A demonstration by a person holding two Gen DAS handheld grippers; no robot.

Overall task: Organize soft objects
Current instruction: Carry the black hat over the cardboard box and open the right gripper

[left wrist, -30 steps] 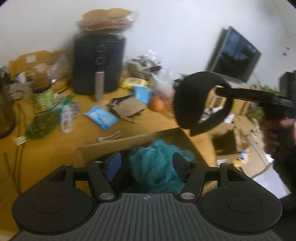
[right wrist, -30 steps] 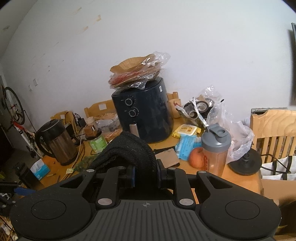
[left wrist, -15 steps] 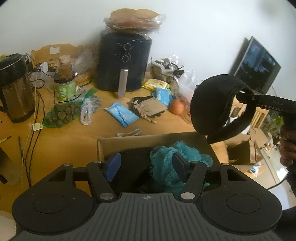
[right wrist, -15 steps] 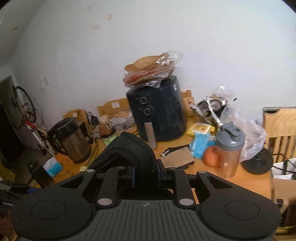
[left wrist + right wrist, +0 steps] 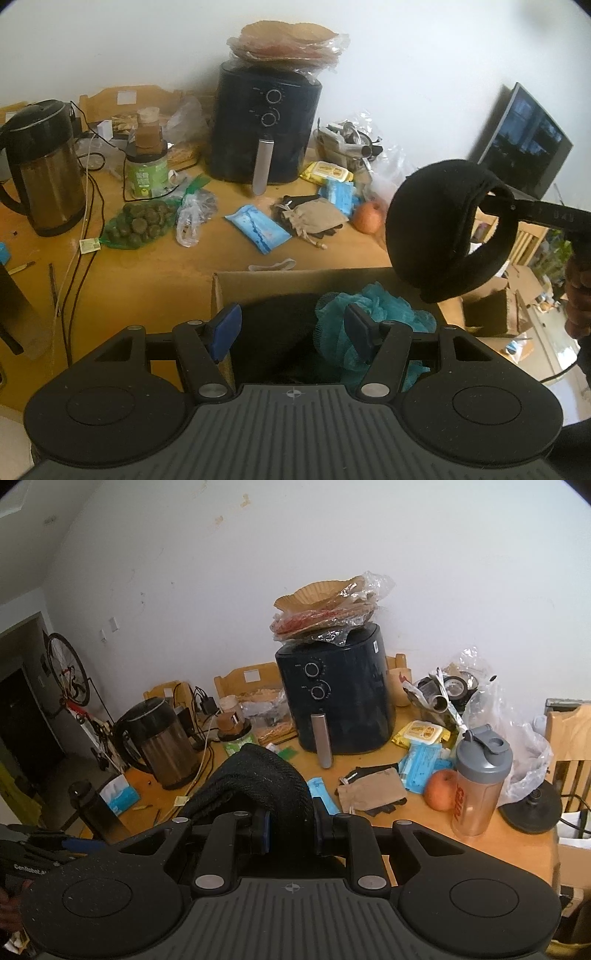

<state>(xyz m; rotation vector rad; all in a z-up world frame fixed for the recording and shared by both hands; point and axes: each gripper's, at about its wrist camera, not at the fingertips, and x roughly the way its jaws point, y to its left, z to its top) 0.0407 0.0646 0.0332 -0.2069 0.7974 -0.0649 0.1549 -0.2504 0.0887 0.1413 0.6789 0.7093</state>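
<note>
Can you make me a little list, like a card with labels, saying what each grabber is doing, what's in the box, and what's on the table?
Right gripper: shut on a black knitted beanie hat, held in the air above the box
Left gripper: open, holding nothing, pointing down at the box
Brown cardboard box: open on top, with a teal mesh bath pouf inside
Wooden table: black air fryer, steel kettle, beige drawstring pouch, blue wipes packet, apple
Job: hat not yet in the box

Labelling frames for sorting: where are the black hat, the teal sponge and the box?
black hat [image 5: 432,225], left wrist view, crown
teal sponge [image 5: 384,310], left wrist view, mesh top
box [image 5: 295,282], left wrist view, far wall
</note>
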